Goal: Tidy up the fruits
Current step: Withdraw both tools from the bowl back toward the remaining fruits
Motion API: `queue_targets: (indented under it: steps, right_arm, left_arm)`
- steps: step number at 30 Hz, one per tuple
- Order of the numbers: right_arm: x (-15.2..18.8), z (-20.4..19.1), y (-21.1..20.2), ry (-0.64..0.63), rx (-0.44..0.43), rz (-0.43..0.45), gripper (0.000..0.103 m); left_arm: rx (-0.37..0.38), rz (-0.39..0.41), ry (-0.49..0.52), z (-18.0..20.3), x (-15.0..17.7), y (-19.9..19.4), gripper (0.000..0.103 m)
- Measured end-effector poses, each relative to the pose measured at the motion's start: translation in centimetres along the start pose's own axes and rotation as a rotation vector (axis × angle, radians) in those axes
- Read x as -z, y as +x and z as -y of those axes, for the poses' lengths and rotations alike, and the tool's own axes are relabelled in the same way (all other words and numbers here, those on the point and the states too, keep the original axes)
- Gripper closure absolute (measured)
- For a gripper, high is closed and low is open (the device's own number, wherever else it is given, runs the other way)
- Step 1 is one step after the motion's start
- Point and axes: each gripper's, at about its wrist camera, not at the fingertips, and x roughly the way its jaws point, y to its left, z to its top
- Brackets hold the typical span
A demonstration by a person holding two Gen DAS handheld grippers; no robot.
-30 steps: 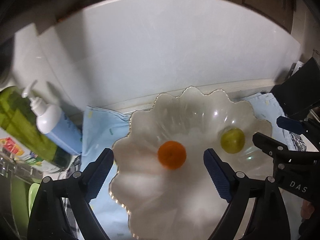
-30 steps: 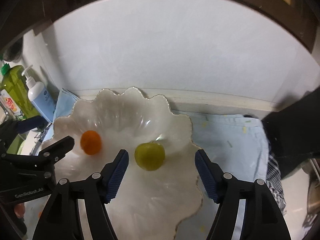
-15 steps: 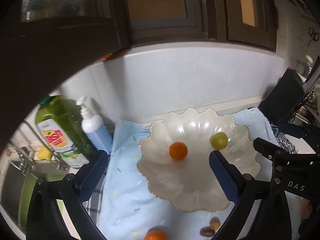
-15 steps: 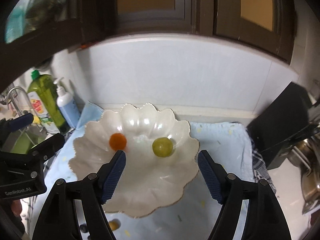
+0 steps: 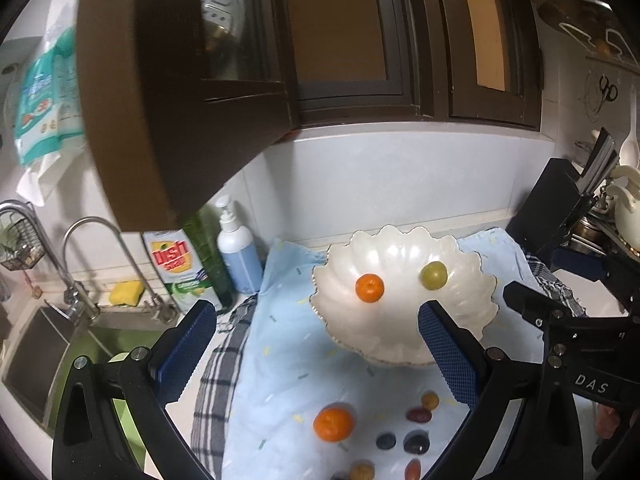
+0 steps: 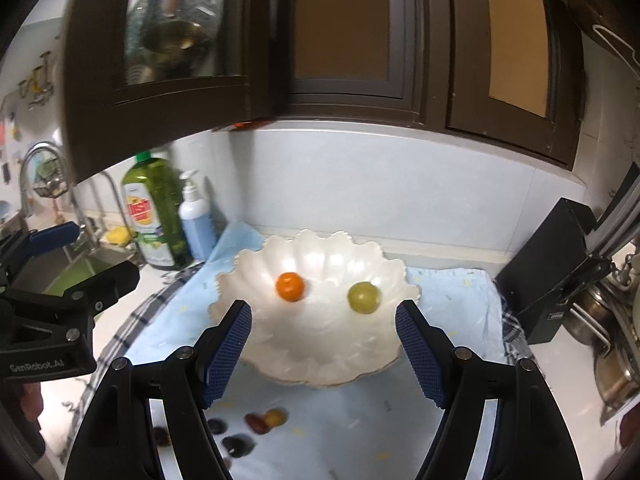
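A white scalloped bowl [image 5: 460, 320] [image 6: 248, 272] stands on a light blue cloth [image 5: 280, 344] [image 6: 460, 292]. In it lie a small orange [image 5: 369, 288] [image 6: 290, 286] and a green fruit [image 5: 433, 275] [image 6: 363, 297], apart from each other. On the cloth in front of the bowl lie another orange [image 5: 333, 424] and several small dark and yellow fruits [image 5: 418, 415] [image 6: 265, 420]. My left gripper [image 5: 316, 354] is open and empty, above and in front of the bowl. My right gripper [image 6: 323, 354] is open and empty, likewise held back from the bowl.
A green dish soap bottle [image 5: 188, 264] [image 6: 154, 216] and a blue pump bottle [image 5: 238, 256] [image 6: 195, 224] stand left of the cloth, next to a sink with a tap [image 5: 100, 264]. A black box [image 5: 548, 208] [image 6: 552, 276] stands at the right. Dark cabinets [image 5: 240, 60] hang overhead.
Both grippers have pulled up and back from the bowl, staying open. The bowl looks smaller and the loose fruits on the cloth have come into view.
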Motion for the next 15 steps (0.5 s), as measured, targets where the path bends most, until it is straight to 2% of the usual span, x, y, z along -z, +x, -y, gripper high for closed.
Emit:
queue_targets:
  steps: [5, 15]
  right_arm:
    - [1.4, -1.4, -1.2, -0.003, -0.05, 0.007, 0.028]
    - [4.1, -4.5, -3.3, -0.031, -0.085, 0.025, 0.028]
  left_arm:
    - [0.0, -0.001, -0.002, -0.5, 1.7, -1.9, 0.0]
    - [0.013, -0.024, -0.005, -2.2, 5.6, -4.4, 0.0]
